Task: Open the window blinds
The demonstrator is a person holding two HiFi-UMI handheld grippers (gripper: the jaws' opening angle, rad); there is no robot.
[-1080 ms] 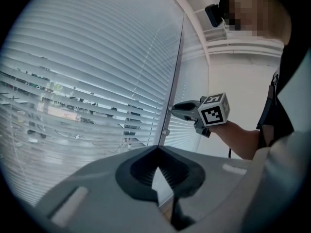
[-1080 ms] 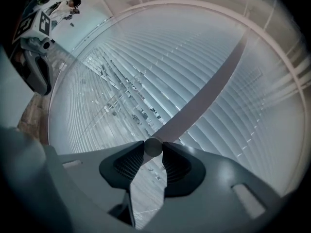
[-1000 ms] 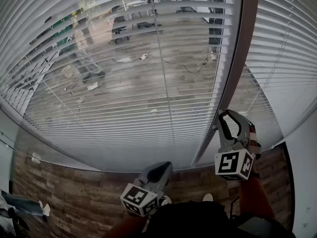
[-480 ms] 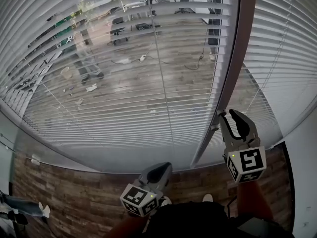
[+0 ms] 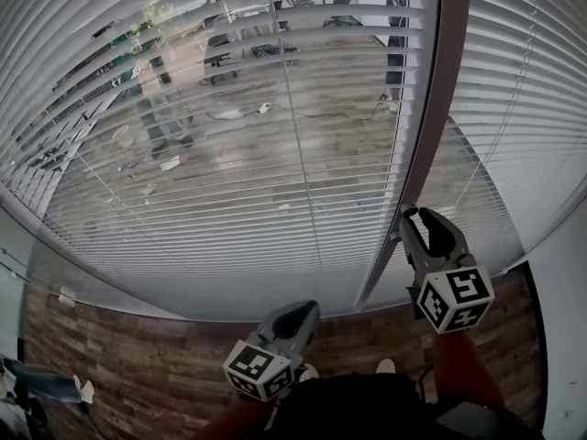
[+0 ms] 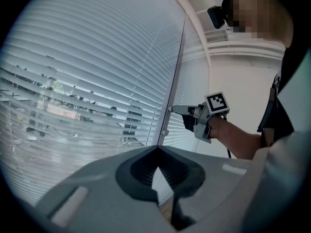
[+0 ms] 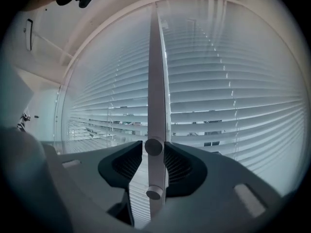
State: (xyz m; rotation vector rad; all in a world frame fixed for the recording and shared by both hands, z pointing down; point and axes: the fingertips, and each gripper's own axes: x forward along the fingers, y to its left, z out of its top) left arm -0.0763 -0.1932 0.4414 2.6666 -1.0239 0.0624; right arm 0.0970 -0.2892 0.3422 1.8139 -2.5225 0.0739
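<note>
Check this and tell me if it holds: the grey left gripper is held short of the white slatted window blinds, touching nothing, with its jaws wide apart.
One thing is wrong: the jaws. The grey left gripper is held short of the white slatted window blinds, touching nothing, but its jaws are together, tips meeting with nothing between them. The left gripper view shows this.

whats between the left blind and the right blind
A vertical frame post stands between the left blind and the right blind, clear in the head view. The right gripper view shows an upper knob and a lower knob on it.
</note>
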